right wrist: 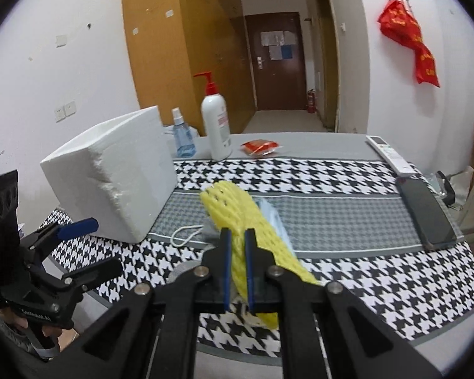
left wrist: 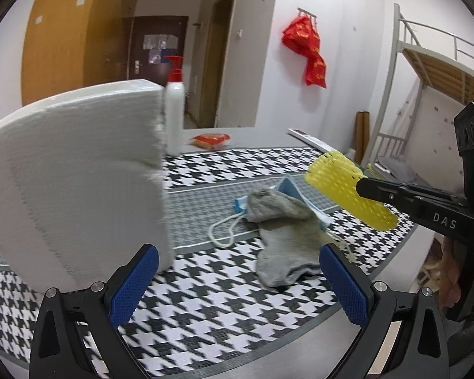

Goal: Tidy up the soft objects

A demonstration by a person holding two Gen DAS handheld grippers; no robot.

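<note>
The right gripper [right wrist: 237, 252] is clamped on a yellow foam net sleeve [right wrist: 237, 218], its blue-lined fingers pressed tight on the mesh, which sticks out forward and hangs back below the jaws, lifted clear of the surface [right wrist: 347, 221] with its houndstooth cloth. From the left wrist view the same sleeve [left wrist: 347, 189] is seen pinched at the right gripper's [left wrist: 361, 186] tip, above and to the right of a grey sock [left wrist: 281, 230] that lies crumpled on the cloth. The sock rests partly over a light blue face mask [left wrist: 287, 189], whose white ear loop [left wrist: 221, 230] trails out to the left. The left gripper [left wrist: 237, 284] is spread wide with nothing between its blue pads [left wrist: 132, 284], low over the cloth and just in front of the sock. A white foam box [right wrist: 117, 173] stands at the left of the surface, close beside the left gripper. Behind the box are a white pump bottle [right wrist: 216, 129] with a red top and a small blue spray bottle [right wrist: 181, 135], and a red packet [right wrist: 259, 147] lies further right. A phone [right wrist: 426, 211] and a white remote [right wrist: 391, 156] lie along the right edge.
</note>
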